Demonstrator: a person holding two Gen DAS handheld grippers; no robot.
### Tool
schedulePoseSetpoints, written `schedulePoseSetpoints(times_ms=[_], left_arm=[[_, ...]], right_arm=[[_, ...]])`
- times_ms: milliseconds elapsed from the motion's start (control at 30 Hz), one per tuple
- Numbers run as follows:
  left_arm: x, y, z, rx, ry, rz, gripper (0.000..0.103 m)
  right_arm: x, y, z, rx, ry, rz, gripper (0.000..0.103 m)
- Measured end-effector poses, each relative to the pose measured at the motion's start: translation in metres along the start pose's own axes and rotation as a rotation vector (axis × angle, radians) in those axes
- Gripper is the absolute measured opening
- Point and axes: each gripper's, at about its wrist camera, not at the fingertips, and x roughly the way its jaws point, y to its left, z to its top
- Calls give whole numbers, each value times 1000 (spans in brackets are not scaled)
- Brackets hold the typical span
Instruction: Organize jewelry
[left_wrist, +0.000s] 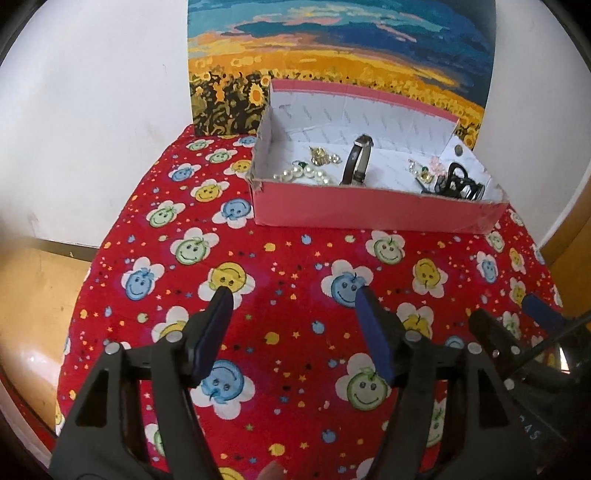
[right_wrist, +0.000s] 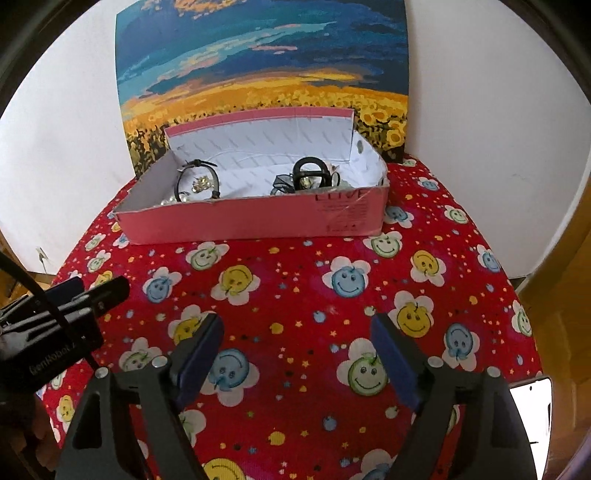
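A pink cardboard box (left_wrist: 369, 206) (right_wrist: 258, 221) stands at the far side of the red smiley-print cloth. Inside lie a pearl string (left_wrist: 303, 173), gold trinkets (left_wrist: 321, 155), a dark-strapped watch (left_wrist: 356, 158) (right_wrist: 197, 177), small earrings (left_wrist: 421, 170) and black clips (left_wrist: 458, 181) (right_wrist: 308, 171). My left gripper (left_wrist: 291, 291) is open and empty, low over the cloth, well short of the box. My right gripper (right_wrist: 299, 321) is open and empty beside it; its fingers (left_wrist: 543, 310) show at the right edge of the left wrist view.
A sunflower painting (left_wrist: 332, 55) (right_wrist: 258, 74) leans on the white wall behind the box. The cloth (left_wrist: 295, 258) covers a small table with wood floor (left_wrist: 33, 295) at both sides. A white device (right_wrist: 528, 417) lies at the near right edge.
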Motion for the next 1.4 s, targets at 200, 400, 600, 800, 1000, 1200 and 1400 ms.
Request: schedulePoseSetpoints(times_ms=[200,400,600,800,1000,1200,1400], left_arm=[[10,-6,-11,3,5,38,63],[7,-8,-13,9,-24,66,65],[4,-7,-13,-1,-41,71,69],[6,-8,-13,6,-28,63,70],[5,-10,-13,4,-36,64,69],[4,-9,-13,3,-46,64,69],[3,-10,-13,2,-47,64,69]], right_arm=[[6,-2,-1,20,-13,-34,85],[8,-6,0,39,-3,-23,85],[17,-3,-1,24,43,-11,85],[17,-5,-2,38,32,0,85],[17,-6,-2,45,37,-9,85],[15,-4,-2,41,32,-15,85],[15,-3,-2,41,33,-13,85]])
